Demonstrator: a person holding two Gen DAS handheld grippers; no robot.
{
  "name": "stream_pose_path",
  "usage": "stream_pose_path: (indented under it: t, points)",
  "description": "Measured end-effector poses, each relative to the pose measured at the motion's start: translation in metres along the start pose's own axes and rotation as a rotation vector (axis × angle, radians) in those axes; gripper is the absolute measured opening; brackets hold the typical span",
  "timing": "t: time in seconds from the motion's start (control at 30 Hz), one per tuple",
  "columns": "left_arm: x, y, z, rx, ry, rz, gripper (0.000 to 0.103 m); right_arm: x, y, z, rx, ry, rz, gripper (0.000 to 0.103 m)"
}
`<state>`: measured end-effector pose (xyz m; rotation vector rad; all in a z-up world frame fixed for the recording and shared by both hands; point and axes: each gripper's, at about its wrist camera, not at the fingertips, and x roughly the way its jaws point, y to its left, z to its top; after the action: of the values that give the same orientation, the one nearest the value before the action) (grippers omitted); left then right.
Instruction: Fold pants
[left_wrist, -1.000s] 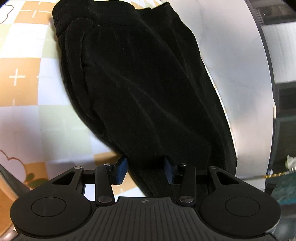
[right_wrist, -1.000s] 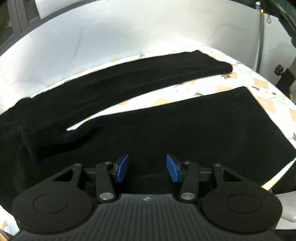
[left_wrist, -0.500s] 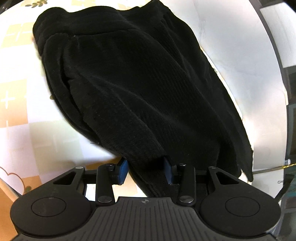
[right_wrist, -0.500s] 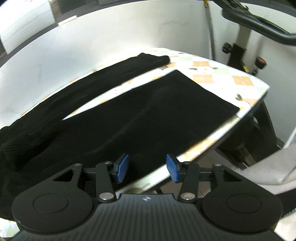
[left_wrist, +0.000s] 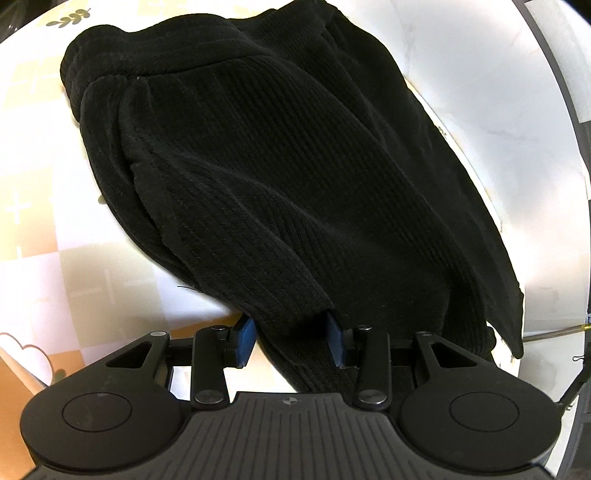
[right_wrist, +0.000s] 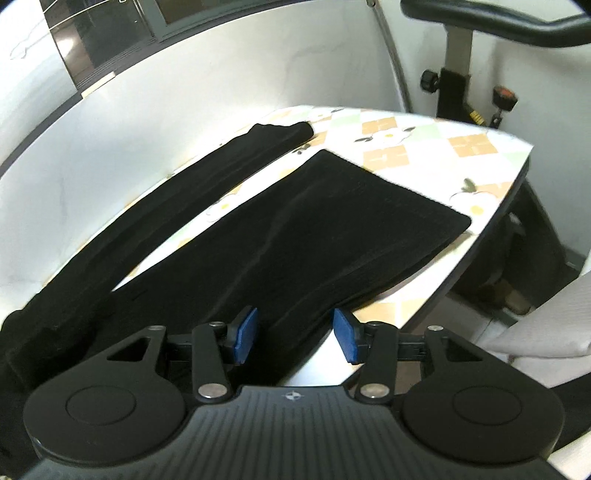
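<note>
Left claw (left_wrist: 291, 341) clamped on black pants (left_wrist: 280, 155) fold, lower centre; right claw (right_wrist: 293, 336) apart over pant leg edge; no legible writing.

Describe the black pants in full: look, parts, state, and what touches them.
The black pants look like a thick ribbed knit. They lie on the checked table, waistband bunched at the far end in the left wrist view. The two legs spread apart, flat. A fold of fabric sits gripped in the left gripper; the right gripper hovers open over the near leg's edge.
</note>
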<state>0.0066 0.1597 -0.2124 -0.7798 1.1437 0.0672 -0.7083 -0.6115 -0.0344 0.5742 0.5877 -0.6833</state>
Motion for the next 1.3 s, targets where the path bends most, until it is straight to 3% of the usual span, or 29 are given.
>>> stream_pose_path:
  t: [0.07, 0.2, 0.27, 0.37, 0.57, 0.67, 0.77, 0.93, 1.1, 1.3]
  points:
    - [0.0, -0.002, 0.001, 0.006, 0.003, 0.009, 0.042, -0.003, 0.005, -0.006, 0.003, 0.022, 0.042, 0.05]
    - [0.0, -0.008, 0.001, 0.014, 0.002, 0.024, 0.042, -0.002, 0.016, -0.014, 0.012, 0.103, 0.207, 0.05]
    - [0.001, -0.009, 0.001, 0.017, 0.001, 0.031, 0.043, 0.001, 0.024, -0.016, -0.016, 0.118, 0.23, 0.05]
    - [0.002, -0.013, 0.0, 0.021, 0.001, 0.046, 0.043, 0.006, 0.021, -0.01, -0.001, 0.102, 0.225, 0.048]
    - [0.004, -0.02, -0.002, 0.015, -0.001, 0.064, 0.043, 0.011, -0.027, 0.018, 0.182, -0.011, 0.078, 0.047]
    - [0.004, -0.022, -0.002, 0.008, -0.001, 0.067, 0.044, 0.013, -0.048, 0.029, 0.283, -0.047, 0.077, 0.042]
    - [0.004, -0.022, -0.003, -0.001, -0.005, 0.065, 0.046, 0.019, -0.05, 0.035, 0.303, -0.05, 0.069, 0.039]
    - [0.003, -0.021, -0.006, -0.003, -0.012, 0.058, 0.05, 0.026, -0.05, 0.036, 0.356, -0.025, 0.013, 0.015]
    - [0.001, -0.016, -0.009, -0.033, -0.028, 0.033, 0.051, 0.014, -0.023, 0.062, 0.233, -0.032, 0.013, 0.012]
    - [-0.004, 0.013, -0.014, -0.158, -0.057, -0.082, 0.055, -0.027, 0.045, 0.109, 0.062, -0.164, 0.121, 0.011]
